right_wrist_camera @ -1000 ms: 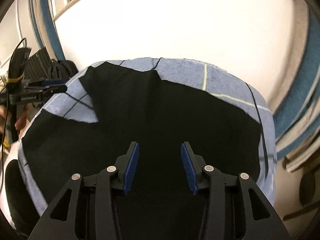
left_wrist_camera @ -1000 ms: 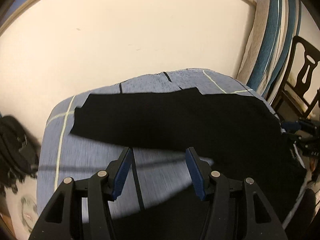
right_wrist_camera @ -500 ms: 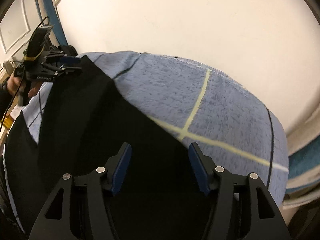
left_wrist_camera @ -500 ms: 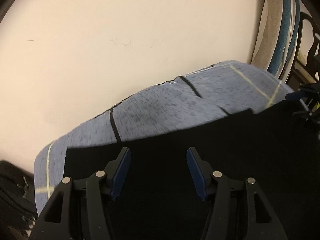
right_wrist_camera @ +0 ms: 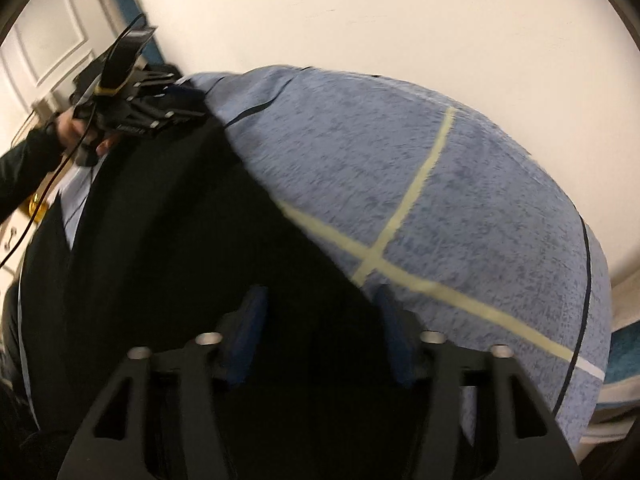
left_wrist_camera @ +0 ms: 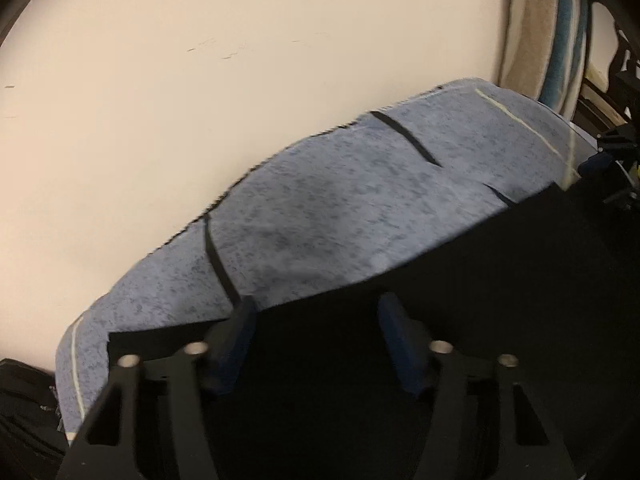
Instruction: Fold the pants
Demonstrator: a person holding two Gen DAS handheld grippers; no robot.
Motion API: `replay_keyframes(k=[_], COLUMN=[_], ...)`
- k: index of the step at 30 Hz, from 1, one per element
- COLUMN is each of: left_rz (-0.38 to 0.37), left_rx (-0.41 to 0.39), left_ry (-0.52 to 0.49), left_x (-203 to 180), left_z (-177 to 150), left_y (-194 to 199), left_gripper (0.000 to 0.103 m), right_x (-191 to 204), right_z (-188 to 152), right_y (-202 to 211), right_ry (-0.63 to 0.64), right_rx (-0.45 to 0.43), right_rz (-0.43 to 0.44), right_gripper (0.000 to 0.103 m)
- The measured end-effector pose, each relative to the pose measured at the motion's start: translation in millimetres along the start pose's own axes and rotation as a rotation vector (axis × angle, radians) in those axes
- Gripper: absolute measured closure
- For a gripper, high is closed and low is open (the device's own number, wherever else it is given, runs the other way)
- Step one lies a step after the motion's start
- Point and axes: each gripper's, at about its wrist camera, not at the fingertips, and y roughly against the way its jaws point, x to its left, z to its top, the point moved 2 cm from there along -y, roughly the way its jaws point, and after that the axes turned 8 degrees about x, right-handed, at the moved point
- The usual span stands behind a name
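Black pants (left_wrist_camera: 460, 300) lie spread flat on a blue-grey blanket with yellow and black lines (left_wrist_camera: 340, 208). My left gripper (left_wrist_camera: 314, 312) is open, low over the far edge of one pant leg near its end. My right gripper (right_wrist_camera: 320, 304) is open over the far edge of the pants (right_wrist_camera: 180, 248), close to the yellow line crossing on the blanket (right_wrist_camera: 440, 184). The left gripper also shows in the right wrist view (right_wrist_camera: 136, 108), held by a hand at the far end of the pants. Neither gripper holds cloth.
A cream wall (left_wrist_camera: 200, 80) runs right behind the blanket's far edge. A dark bag (left_wrist_camera: 20, 412) sits at the left. Striped curtains (left_wrist_camera: 560, 40) and a dark chair (left_wrist_camera: 616, 72) stand at the right. A white panelled door (right_wrist_camera: 48, 48) is behind the left gripper.
Both grippers have moved forward and down from over the middle of the pants to the far edge near the wall. Both have stayed open.
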Motion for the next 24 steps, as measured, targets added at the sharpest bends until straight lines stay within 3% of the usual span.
replay_keyframes(k=[1, 3, 4, 5, 9, 17, 24], left_rz=[0.000, -0.003, 0.003, 0.023, 0.075, 0.128, 0.114], left_rx=[-0.005, -0.008, -0.007, -0.005, -0.030, -0.129, -0.239], left_ry=[-0.007, -0.021, -0.029, -0.038, -0.025, 0.056, 0.159], left_x=[-3.0, -8.5, -12.5, -16.2, -24.4, -29.7, -46.5], left_z=[-1.6, -1.7, -1.4, -1.1, -6.1, -33.3, -104.6], left_y=[0.7, -0.7, 0.4, 1.6, 20.9, 100.7, 189.4], left_gripper=[0.055, 0.073, 0.088, 0.094, 0.095, 0.095, 0.095], right_x=[2.2, 4.9, 7.6, 10.4, 22.7, 67.1, 139.0], right_z=[-1.3, 1.3, 1.8, 2.1, 0.5, -18.9, -58.0], right_y=[0.3, -0.1, 2.7, 5.2, 29.7, 95.8, 145.4], right_ry=[0.008, 0.014, 0.016, 0.019, 0.021, 0.025, 0.047], right_rx=[0.001, -0.001, -0.005, -0.010, -0.068, -0.182, -0.272], right_rz=[-0.010, -0.019, -0.036, -0.047, -0.098, -0.152, -0.155], right_gripper=[0.086, 0.092, 0.093, 0.094, 0.094, 0.094, 0.094])
